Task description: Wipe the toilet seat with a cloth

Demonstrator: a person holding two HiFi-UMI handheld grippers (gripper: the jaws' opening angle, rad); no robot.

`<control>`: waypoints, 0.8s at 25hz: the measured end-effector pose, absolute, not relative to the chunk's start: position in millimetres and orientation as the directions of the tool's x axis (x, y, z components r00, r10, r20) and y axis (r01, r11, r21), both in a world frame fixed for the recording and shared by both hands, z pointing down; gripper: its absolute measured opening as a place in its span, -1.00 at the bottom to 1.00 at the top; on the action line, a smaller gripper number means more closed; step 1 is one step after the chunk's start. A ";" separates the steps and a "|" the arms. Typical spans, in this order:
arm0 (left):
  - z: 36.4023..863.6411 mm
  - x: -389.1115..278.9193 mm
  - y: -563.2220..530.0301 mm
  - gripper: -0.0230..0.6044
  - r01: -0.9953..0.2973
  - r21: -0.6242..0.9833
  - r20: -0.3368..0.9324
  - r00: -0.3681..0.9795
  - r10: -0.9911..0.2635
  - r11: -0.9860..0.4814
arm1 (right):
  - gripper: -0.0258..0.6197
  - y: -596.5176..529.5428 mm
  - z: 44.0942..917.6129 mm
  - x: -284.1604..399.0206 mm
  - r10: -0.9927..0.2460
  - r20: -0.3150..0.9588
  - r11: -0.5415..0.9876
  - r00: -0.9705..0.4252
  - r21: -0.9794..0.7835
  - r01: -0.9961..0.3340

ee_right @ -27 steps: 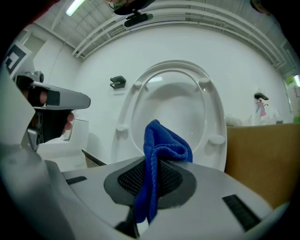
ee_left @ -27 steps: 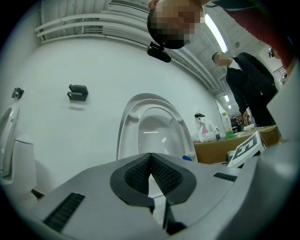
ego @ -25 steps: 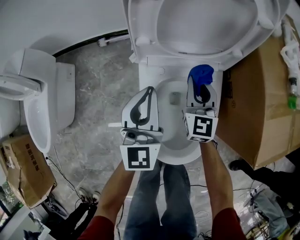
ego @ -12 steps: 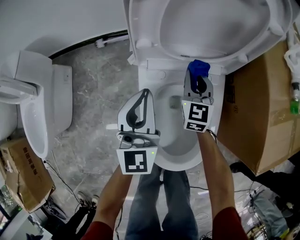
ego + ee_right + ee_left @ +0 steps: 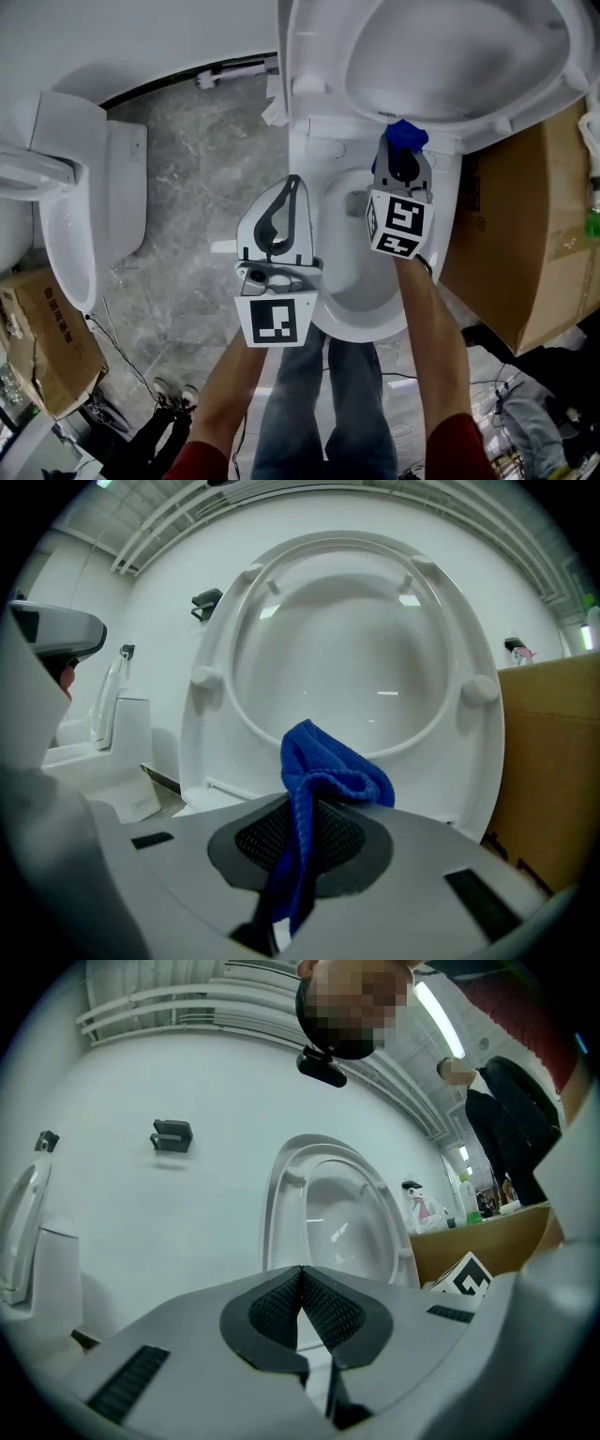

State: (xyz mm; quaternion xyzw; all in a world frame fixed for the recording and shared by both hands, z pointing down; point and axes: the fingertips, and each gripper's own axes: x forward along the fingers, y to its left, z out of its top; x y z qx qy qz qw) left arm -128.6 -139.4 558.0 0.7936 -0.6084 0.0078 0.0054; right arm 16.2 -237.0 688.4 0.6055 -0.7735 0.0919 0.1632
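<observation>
Change since earlier frame: right gripper has advanced up over the bowl, bringing the cloth close under the raised toilet seat; contact cannot be confirmed.

1. Left gripper: nearest, level, just left of the bowl. Tongs fully together, nothing between them.
2. Right gripper: tilted slightly down, tongs clamped on the cloth.
3. Cloth: blue, ribbed weave. Pinched along a fold, with a rounded bunch standing past the tips and a tail hanging back between the jaws. Likely light, soft and limp; only the bunch will reach the surface. Grip looks adequate; taking hold nearer the bunch would stiffen it.
4. Toilet seat: white, glossy, upright on its hinges. Probably rigid and slick, and may swing if pushed hard.
</observation>
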 end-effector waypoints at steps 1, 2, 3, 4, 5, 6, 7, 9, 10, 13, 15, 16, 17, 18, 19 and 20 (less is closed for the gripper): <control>558.7 -131.2 -139.0 -0.88 -0.966 0.000 0.022 0.257 -0.966 -0.257 | -0.73 -236.8 689.1 12.4 -0.905 0.366 0.252 -0.216 0.053 -0.966; 558.7 -134.0 -138.6 -0.88 -0.967 0.001 0.024 0.254 -0.967 -0.254 | -0.73 -236.6 689.7 7.8 -0.904 0.367 0.256 -0.221 0.051 -0.965; 558.2 -136.9 -137.9 -0.88 -0.968 0.001 0.024 0.251 -0.968 -0.251 | -0.73 -236.3 690.1 2.5 -0.902 0.368 0.262 -0.226 0.049 -0.964; 557.3 -139.9 -136.9 -0.88 -0.969 -0.002 0.023 0.248 -0.968 -0.249 | -0.73 -236.0 690.3 -3.2 -0.900 0.369 0.268 -0.233 0.046 -0.962; 556.2 -142.9 -135.9 -0.88 -0.969 -0.006 0.022 0.247 -0.969 -0.247 | -0.73 -235.8 690.5 -9.2 -0.898 0.370 0.275 -0.240 0.044 -0.960; 555.5 -146.0 -134.9 -0.88 -0.969 -0.008 0.021 0.245 -0.969 -0.245 | -0.73 -235.8 690.5 -15.1 -0.895 0.371 0.282 -0.248 0.040 -0.959; 555.2 -149.3 -133.9 -0.88 -0.970 -0.010 0.023 0.242 -0.970 -0.242 | -0.73 -236.0 690.5 -20.9 -0.892 0.372 0.289 -0.255 0.037 -0.957; 555.8 -156.5 -132.3 -0.88 -0.972 -0.011 0.029 0.233 -0.972 -0.233 | -0.73 -237.2 690.8 -31.8 -0.887 0.375 0.300 -0.268 0.028 -0.954; 556.0 -160.1 -131.9 -0.88 -0.974 -0.010 0.030 0.227 -0.973 -0.227 | -0.73 -237.9 691.4 -36.9 -0.885 0.378 0.303 -0.273 0.022 -0.953; 555.1 -170.6 -131.0 -0.88 -0.977 -0.005 0.025 0.211 -0.977 -0.211 | -0.73 -239.4 692.6 -53.9 -0.877 0.382 0.319 -0.292 0.008 -0.948; 553.9 -177.5 -129.6 -0.88 -0.979 -0.003 0.025 0.202 -0.979 -0.202 | -0.73 -240.3 691.3 -67.1 -0.869 0.383 0.330 -0.312 -0.019 -0.944; 553.3 -180.7 -128.6 -0.88 -0.981 0.000 0.025 0.196 -0.980 -0.196 | -0.73 -240.6 690.6 -72.8 -0.866 0.383 0.327 -0.322 -0.053 -0.943; 552.8 -183.7 -127.7 -0.88 -0.982 0.001 0.026 0.191 -0.981 -0.191 | -0.73 -241.2 690.0 -77.1 -0.863 0.381 0.316 -0.331 -0.104 -0.943; 552.3 -186.6 -127.3 -0.88 -0.983 0.001 0.026 0.186 -0.982 -0.186 | -0.73 -242.4 689.5 -80.0 -0.862 0.376 0.295 -0.339 -0.170 -0.940; 551.7 -189.4 -127.2 -0.88 -0.983 0.001 0.025 0.181 -0.983 -0.181 | -0.73 -244.0 688.7 -81.8 -0.864 0.369 0.269 -0.344 -0.241 -0.933; 551.3 -192.2 -126.9 -0.88 -0.984 0.000 0.026 0.179 -0.984 -0.179 | -0.73 -245.0 687.7 -83.4 -0.865 0.359 0.243 -0.349 -0.308 -0.920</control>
